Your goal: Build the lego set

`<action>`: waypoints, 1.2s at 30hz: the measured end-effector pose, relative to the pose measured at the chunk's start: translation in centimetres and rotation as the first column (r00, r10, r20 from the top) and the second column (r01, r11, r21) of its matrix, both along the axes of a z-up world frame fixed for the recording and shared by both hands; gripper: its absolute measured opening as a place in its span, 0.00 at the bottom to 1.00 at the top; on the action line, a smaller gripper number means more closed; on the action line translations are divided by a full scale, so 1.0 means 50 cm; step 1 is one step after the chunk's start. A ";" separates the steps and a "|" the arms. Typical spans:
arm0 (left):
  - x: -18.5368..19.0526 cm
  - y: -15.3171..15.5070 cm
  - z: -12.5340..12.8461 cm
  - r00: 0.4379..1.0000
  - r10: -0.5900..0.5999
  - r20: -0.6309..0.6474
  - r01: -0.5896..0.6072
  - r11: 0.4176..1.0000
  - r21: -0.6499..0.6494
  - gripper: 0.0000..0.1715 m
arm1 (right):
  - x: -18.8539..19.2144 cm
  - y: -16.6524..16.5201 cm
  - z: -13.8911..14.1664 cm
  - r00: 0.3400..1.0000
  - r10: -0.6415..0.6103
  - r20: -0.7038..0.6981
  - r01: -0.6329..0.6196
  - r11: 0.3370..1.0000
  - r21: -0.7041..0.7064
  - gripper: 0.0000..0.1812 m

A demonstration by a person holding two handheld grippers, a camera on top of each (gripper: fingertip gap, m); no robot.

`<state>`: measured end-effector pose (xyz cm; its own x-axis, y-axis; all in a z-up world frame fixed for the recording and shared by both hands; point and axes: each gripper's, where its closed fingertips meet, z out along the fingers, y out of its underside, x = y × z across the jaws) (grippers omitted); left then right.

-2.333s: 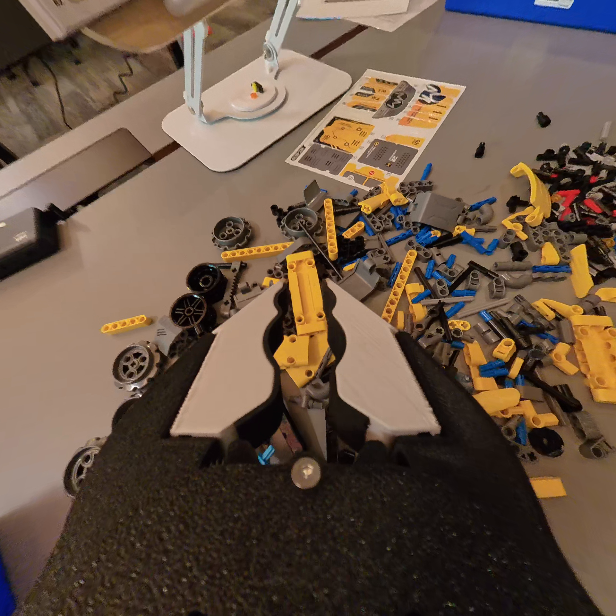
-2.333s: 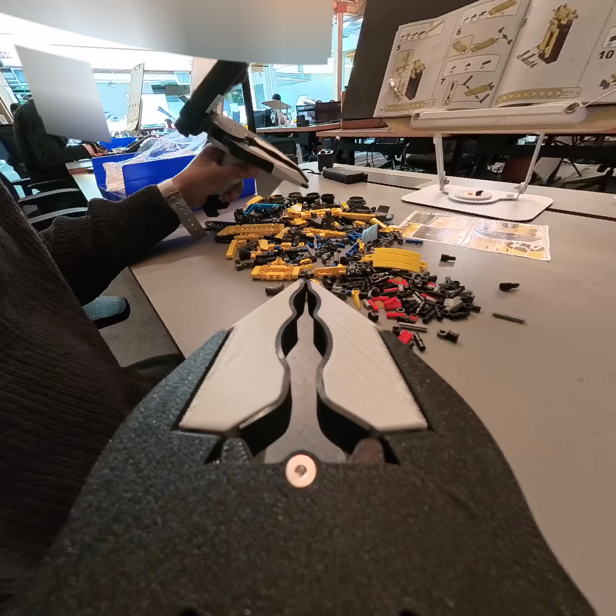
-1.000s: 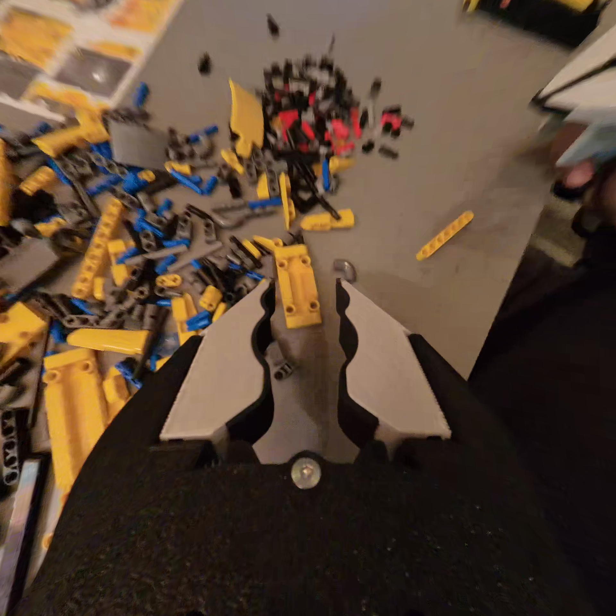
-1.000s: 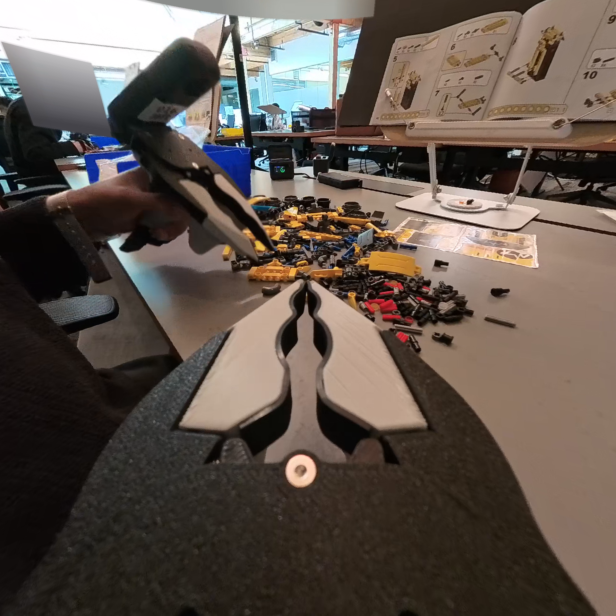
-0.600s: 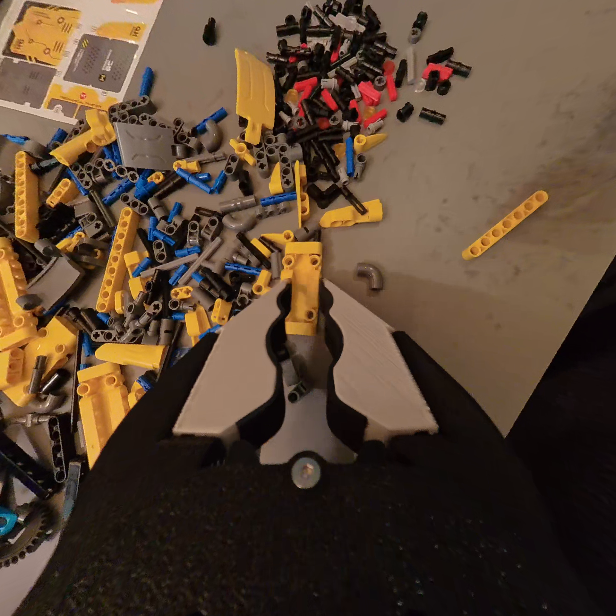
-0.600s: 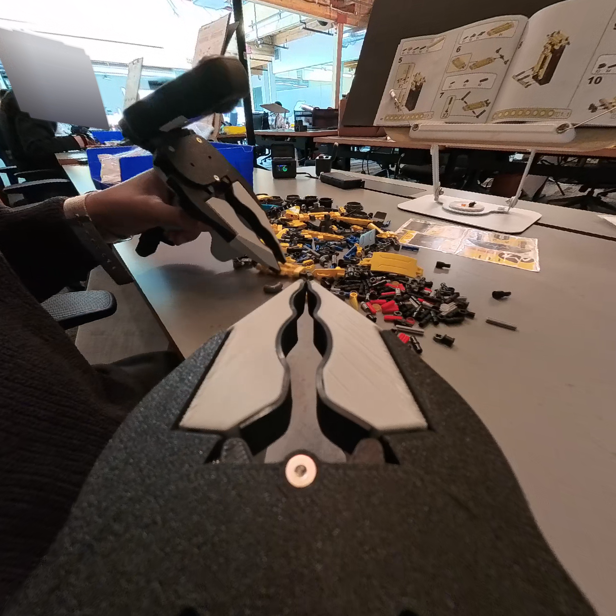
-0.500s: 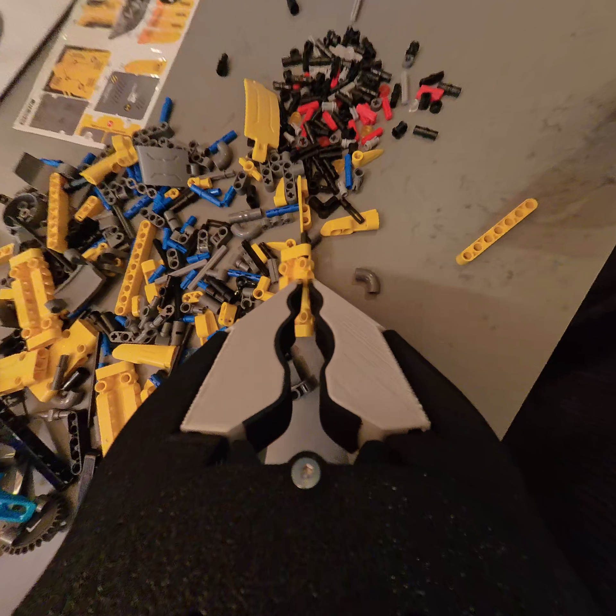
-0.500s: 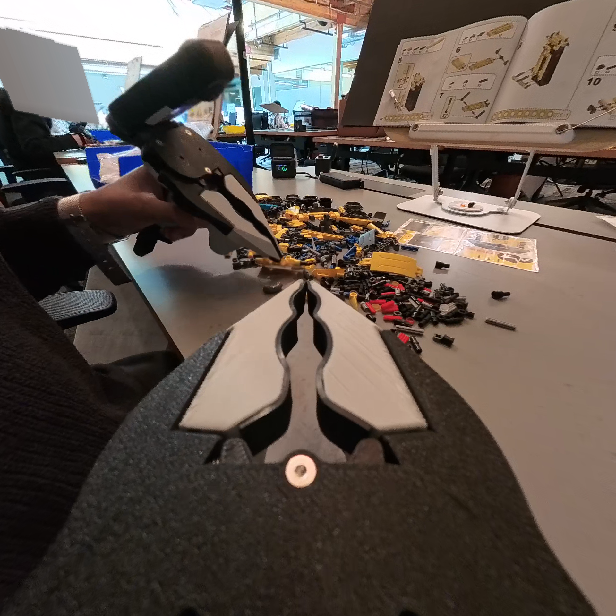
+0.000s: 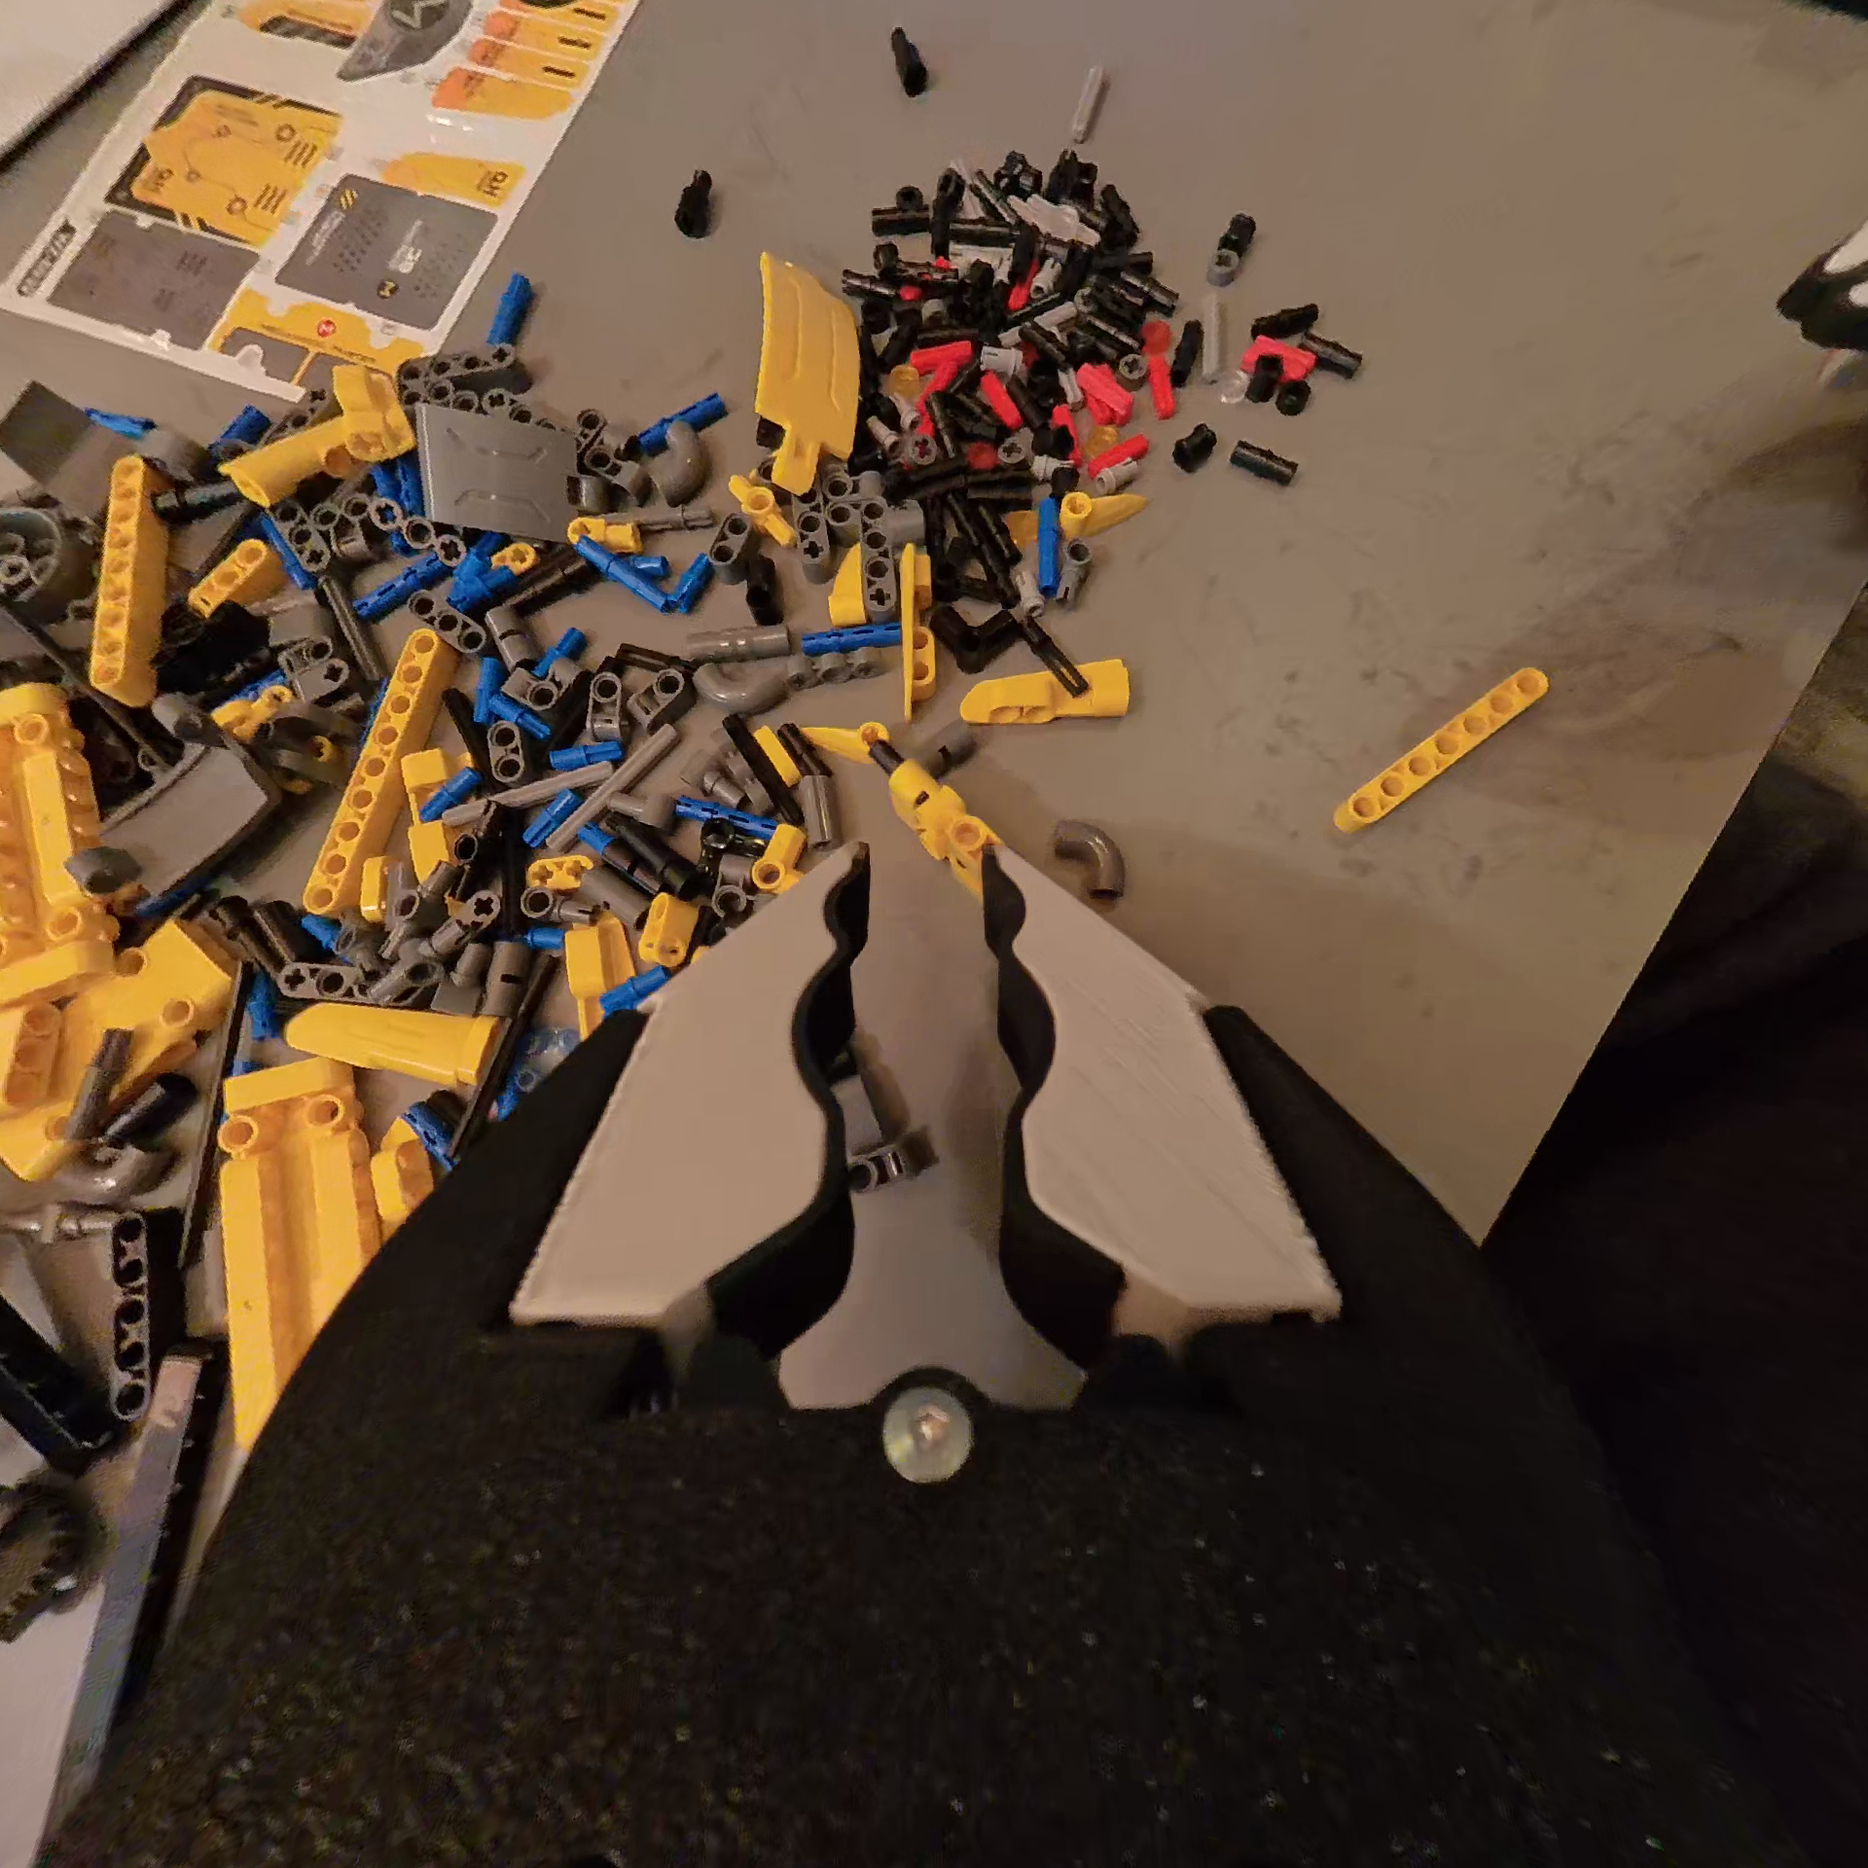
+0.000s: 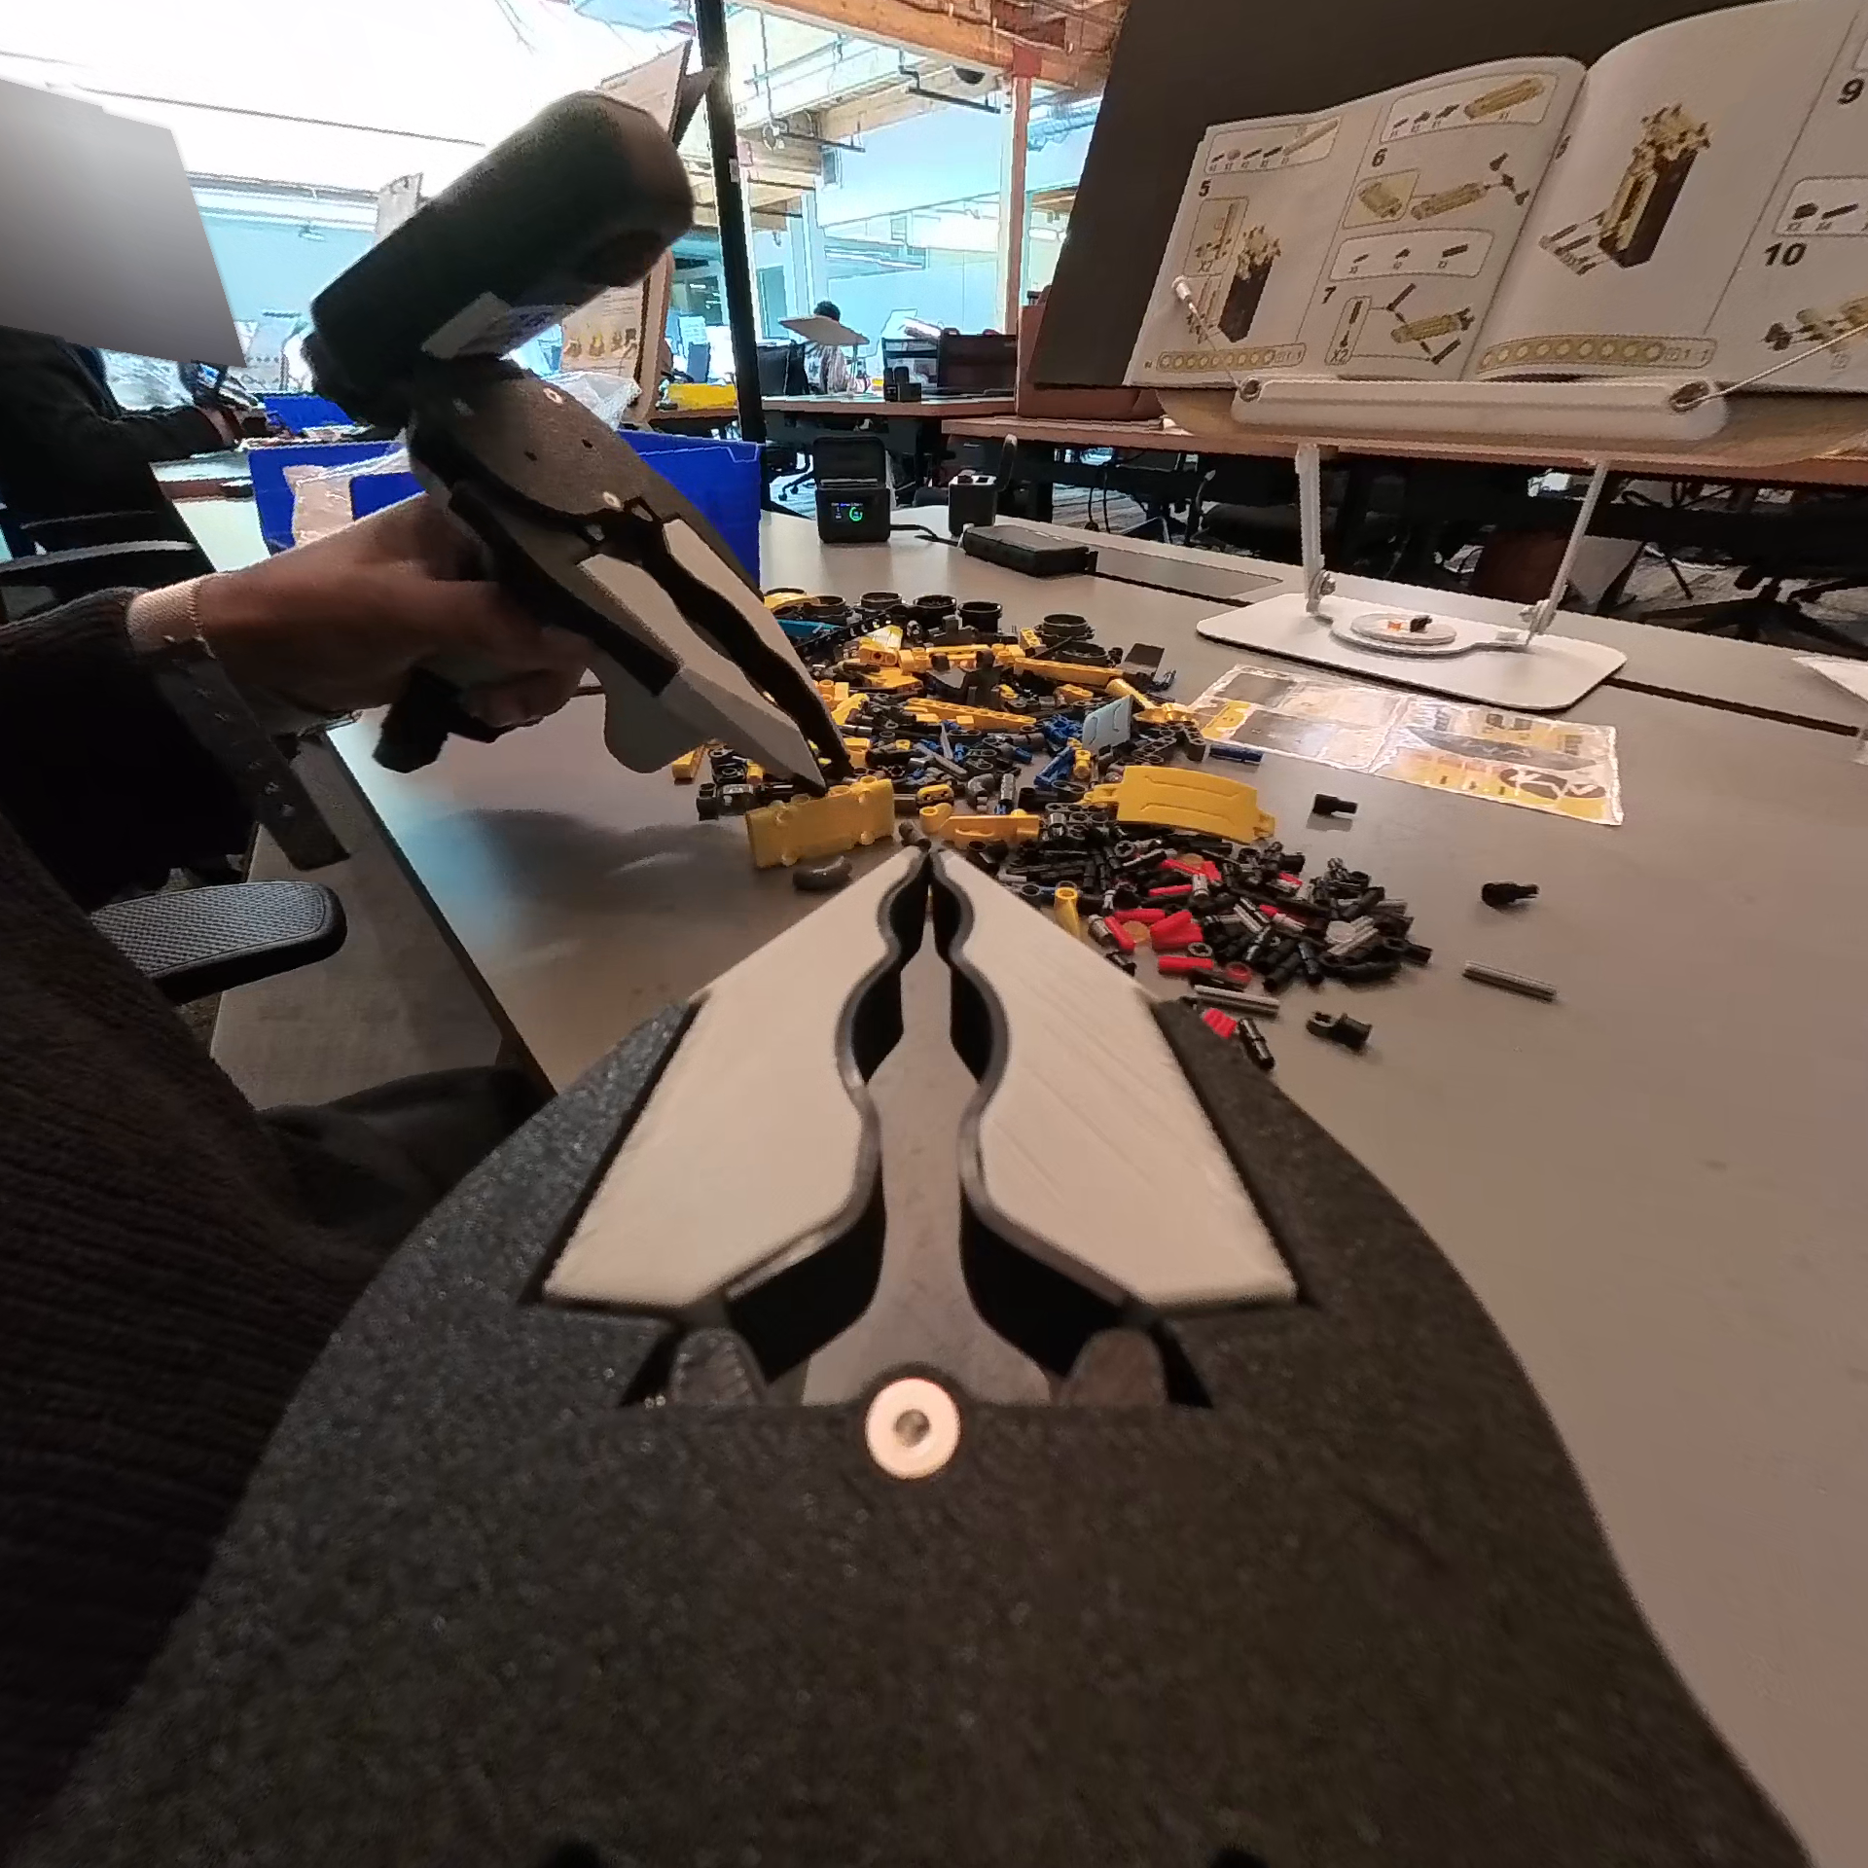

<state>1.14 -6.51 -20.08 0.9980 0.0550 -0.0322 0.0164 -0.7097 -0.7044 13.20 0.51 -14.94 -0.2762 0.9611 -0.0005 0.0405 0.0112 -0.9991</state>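
Note:
My left gripper (image 9: pixel 925 864) is open, tips down on the grey table (image 9: pixel 1415 505) at the near edge of a pile of yellow, blue, grey and black building pieces (image 9: pixel 505 708). A yellow studded block (image 9: pixel 935 819) stands on its edge just ahead of the tips, free of both fingers. A small dark grey connector (image 9: pixel 879 1147) sits deep between the fingers against the left one. The right wrist view shows this gripper (image 10: pixel 809 758) in a person's hand, tips beside the block (image 10: pixel 824 817). My right gripper (image 10: pixel 928 859) is shut and empty, above the table's near side.
A heap of small red and black pins (image 9: pixel 1031 334) lies beyond the pile. A loose yellow beam (image 9: pixel 1440 748) and a grey elbow (image 9: pixel 1090 849) lie near the table's edge. A sticker sheet (image 9: pixel 283 202), a booklet on a white stand (image 10: pixel 1415 647) and blue bins (image 10: pixel 708 485) are farther back. My hands' fingertips stand some 15 cm from each other.
My left gripper swung from the wheels to the pile's near edge, shut on the yellow block, turned it on edge, then opened and let it go. My right gripper stayed still.

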 end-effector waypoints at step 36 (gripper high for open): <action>0.050 -0.097 -0.047 0.972 -0.235 -0.008 0.228 0.950 -0.211 0.08 | -0.013 -0.002 -0.013 0.997 0.019 0.079 -0.016 0.999 -0.037 0.00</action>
<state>3.63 -11.34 -22.45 0.9806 -0.1890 -0.0511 -0.1864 -0.8216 -0.5387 12.55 0.43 -15.60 -0.2908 0.9550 -0.0575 0.1193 -0.0235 -0.9926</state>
